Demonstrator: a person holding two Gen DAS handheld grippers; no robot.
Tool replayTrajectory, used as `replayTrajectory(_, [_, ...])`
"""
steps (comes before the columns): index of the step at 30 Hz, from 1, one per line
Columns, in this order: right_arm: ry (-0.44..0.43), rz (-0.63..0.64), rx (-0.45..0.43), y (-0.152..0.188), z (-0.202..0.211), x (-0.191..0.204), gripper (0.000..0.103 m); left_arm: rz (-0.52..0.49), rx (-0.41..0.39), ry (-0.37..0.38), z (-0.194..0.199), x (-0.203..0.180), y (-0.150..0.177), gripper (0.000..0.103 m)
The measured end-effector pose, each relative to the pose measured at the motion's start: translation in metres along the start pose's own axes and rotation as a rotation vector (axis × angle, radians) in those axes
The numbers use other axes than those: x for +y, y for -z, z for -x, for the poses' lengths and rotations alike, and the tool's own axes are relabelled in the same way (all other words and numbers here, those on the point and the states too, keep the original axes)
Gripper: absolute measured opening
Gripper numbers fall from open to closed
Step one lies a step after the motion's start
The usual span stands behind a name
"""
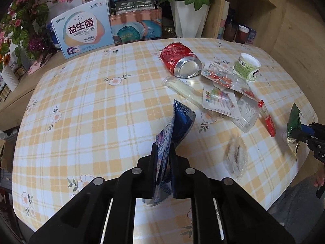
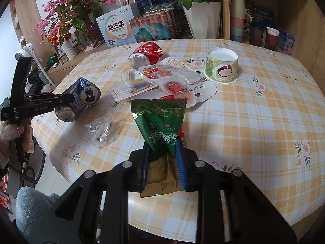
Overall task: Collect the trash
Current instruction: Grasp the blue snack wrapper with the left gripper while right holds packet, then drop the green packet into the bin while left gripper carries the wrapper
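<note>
Left gripper: the left gripper (image 1: 162,154) has its jaws pinched tight on the crushed blue can (image 1: 178,122), black fingers (image 1: 153,158) flat against both dented sides.
Blue can: it hangs clear above the table (image 1: 81,105), off to the near left of the red can (image 1: 178,59), its open top end facing the right wrist camera.
Right gripper: the right gripper (image 2: 164,148) has its blue-padded jaws drawn in most of the way, clamped on the green snack bag (image 2: 160,122).
Green bag: it stands up from the jaws with its gold lower end hanging out behind them, on the near side of the red can with the wrappers between.
Red can: crushed, lying on its side on the checked cloth, silver base turned toward the cameras.
Wrappers: clear plastic packs (image 2: 162,79) in a loose heap, one edge touching the red can's near side.
Paper cup: a green and white cup (image 2: 222,65) upside down, to the right of the red can and apart from it.
Red tube: a small red tube (image 1: 267,120) on the cloth, near right of the red can, past the heap.
Clear bag: a crumpled clear bag (image 1: 236,158) lying alone, nearer still than the tube.
Backdrop: boxes (image 1: 85,28) and a white flower pot (image 1: 189,18) stand behind the red can.
</note>
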State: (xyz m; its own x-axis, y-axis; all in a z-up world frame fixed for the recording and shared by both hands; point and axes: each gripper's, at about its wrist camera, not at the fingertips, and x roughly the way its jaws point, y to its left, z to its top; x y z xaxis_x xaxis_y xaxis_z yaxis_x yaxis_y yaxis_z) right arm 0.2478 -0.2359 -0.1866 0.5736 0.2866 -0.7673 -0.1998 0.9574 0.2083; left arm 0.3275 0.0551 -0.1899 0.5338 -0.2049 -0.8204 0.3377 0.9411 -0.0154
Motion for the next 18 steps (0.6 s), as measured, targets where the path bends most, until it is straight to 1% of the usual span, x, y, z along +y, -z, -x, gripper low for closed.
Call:
replayTrajectory(4, [0.004, 0.0, -0.011, -0.002, 0.005, -0.001, 0.026, -0.006, -0.01, -0.013, 0.004, -0.004, 0.002, 0.008])
replayTrajectory(7, [0.0, 0.004, -0.02, -0.004, 0.01, 0.001, 0.026, -0.012, -0.024, -0.003, 0.012, -0.008, 0.003, 0.008])
replayTrajectory(18, [-0.008, 0.021, -0.058, 0.0, 0.038, 0.019, 0.026, -0.041, -0.094, -0.007, 0.056, -0.022, 0.005, 0.008])
